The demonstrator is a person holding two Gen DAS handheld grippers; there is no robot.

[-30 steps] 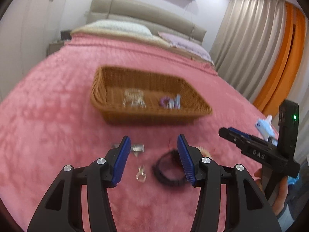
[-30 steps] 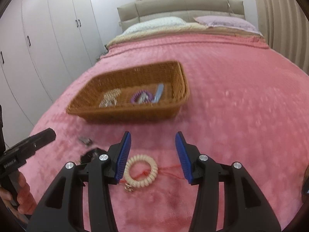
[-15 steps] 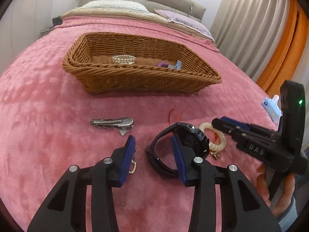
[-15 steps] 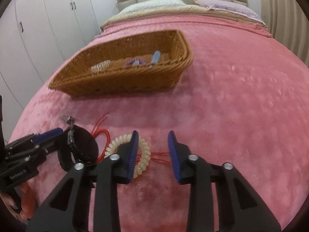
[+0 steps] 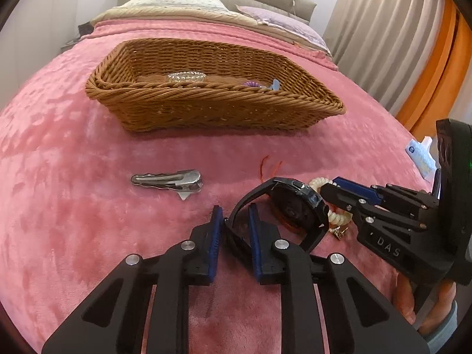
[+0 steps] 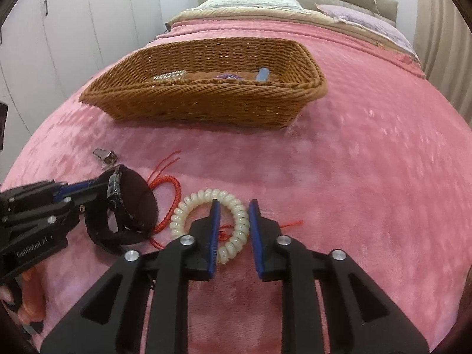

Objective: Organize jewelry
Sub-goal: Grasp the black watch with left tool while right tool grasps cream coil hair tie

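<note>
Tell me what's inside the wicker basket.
In the wicker basket three things show above the near wall: a clear coil band on the left, a purple coil band in the middle, a light blue piece on the right. The near wall hides most of the floor.

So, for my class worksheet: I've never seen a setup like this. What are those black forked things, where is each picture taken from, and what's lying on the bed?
There is no robot here. A person holds a two-finger claw in each hand, and each claw has a camera looking along its fingers. One picture is from the left claw, the other from the right claw. On the pink blanket lie a black watch, a cream coil bracelet, a red cord bracelet and a silver hair clip. The wicker basket behind them already holds a few pieces. The left claw straddles the watch strap and the right claw straddles the coil's rim. Gaps show at both, so nothing looks firmly gripped.
</note>
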